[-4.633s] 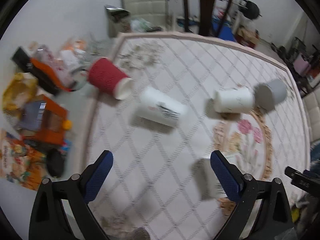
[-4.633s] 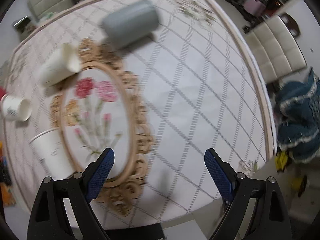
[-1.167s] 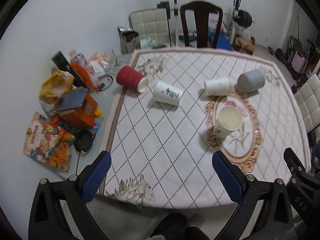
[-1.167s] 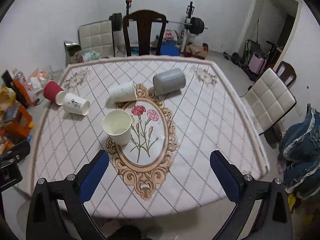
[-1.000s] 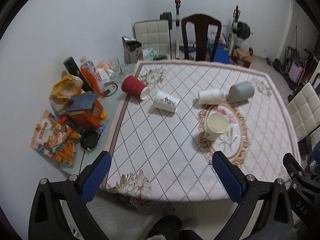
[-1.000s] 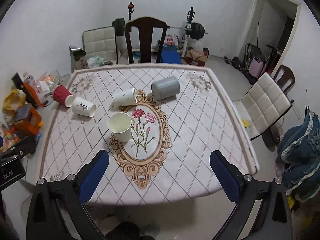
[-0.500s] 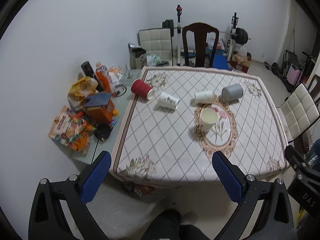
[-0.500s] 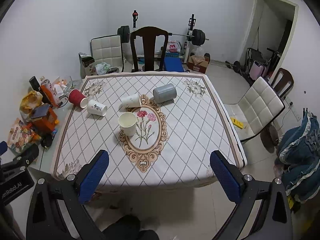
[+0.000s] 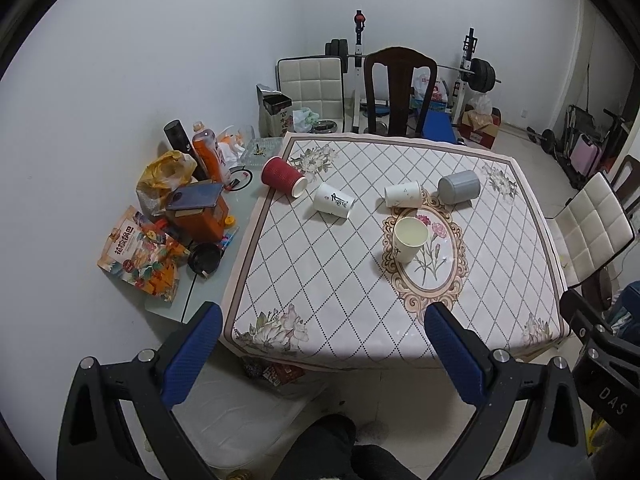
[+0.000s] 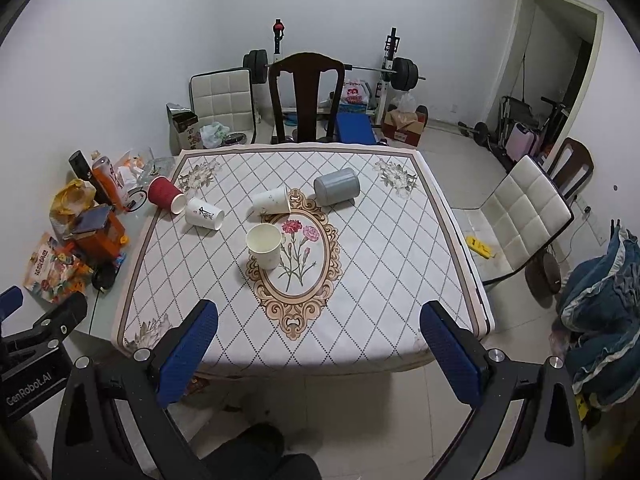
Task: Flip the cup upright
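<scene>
A cream paper cup stands upright near the oval flower pattern on the table. A red ribbed cup, a white printed cup, a white cup and a grey cup lie on their sides. My left gripper and right gripper are open and empty, held well back from the table's near edge.
A low glass side table at the left holds snack bags, bottles and an orange box. A dark wooden chair stands behind the table, a white padded chair at the right. Gym equipment lines the back wall.
Both grippers have pulled far back and up from the table. The cream cup now stands upright by the flower pattern. The other cups have not moved.
</scene>
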The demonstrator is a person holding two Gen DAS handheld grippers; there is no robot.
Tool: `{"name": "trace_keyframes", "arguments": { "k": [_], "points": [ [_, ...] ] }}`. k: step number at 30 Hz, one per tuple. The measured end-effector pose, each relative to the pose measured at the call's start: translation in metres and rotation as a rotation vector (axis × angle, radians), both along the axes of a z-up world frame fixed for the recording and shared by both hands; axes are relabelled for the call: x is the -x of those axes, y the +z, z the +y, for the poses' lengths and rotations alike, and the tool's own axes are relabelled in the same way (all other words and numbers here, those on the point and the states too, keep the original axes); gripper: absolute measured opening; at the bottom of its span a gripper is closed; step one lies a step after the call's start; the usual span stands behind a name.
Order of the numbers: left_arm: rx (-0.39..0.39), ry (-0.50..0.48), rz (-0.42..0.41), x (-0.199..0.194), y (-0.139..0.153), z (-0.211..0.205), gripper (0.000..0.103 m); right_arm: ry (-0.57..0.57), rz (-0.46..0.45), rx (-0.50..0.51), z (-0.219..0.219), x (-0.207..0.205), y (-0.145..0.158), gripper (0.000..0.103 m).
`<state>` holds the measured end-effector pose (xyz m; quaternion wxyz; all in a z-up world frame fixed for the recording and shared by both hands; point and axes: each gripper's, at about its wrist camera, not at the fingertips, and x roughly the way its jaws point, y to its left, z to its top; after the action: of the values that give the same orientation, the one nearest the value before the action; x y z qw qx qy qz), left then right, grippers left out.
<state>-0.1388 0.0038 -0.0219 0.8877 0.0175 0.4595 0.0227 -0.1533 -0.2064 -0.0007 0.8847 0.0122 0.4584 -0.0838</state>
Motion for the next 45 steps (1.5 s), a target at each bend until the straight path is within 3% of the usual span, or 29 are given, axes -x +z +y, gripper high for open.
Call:
{"name": "trace_keyframes", "arguments": {
  "k": [45],
  "points": [
    [0.010, 0.010, 0.008, -0.0003, -0.0014, -0.0075, 0.103, 0.032, 0.028, -0.001, -0.0069, -0.0049, -0.0038, 0.102]
  ]
}}
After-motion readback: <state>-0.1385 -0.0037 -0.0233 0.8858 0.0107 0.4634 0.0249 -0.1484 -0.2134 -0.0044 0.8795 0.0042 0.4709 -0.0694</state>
